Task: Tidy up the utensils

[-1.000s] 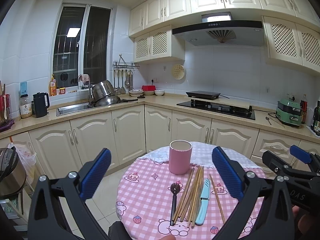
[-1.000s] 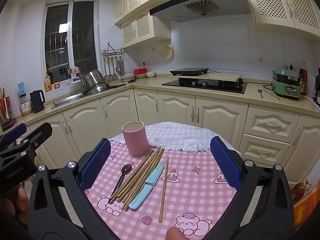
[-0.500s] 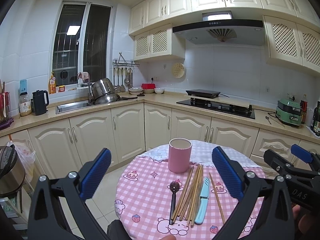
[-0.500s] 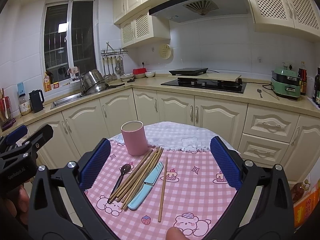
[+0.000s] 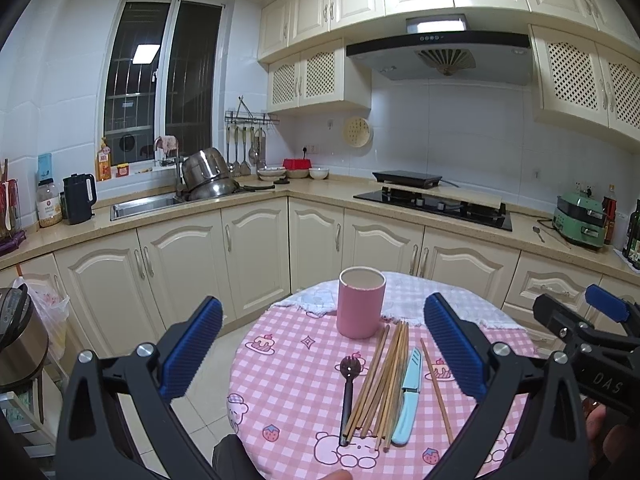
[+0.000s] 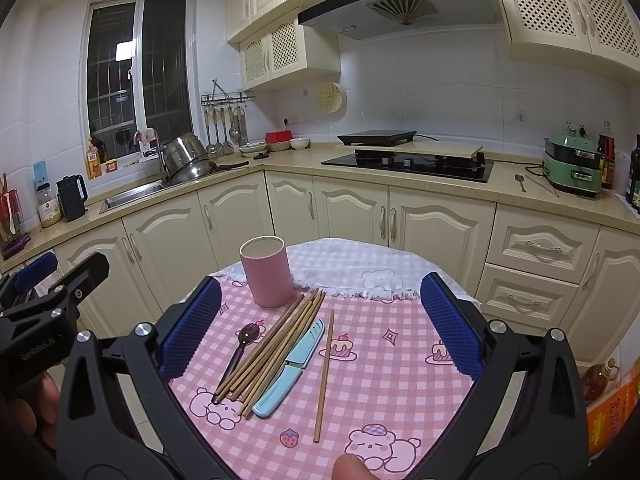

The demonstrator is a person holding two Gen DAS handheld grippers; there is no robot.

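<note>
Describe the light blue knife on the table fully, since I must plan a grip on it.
The light blue knife lies flat on the pink checked tablecloth, looking like plastic. A toothed blade cover points toward the pink cup; a rounded handle lies nearer the camera. Its left edge runs along the chopstick bundle, apparently touching it. A single chopstick lies apart on its right. Nothing grips it.
</note>
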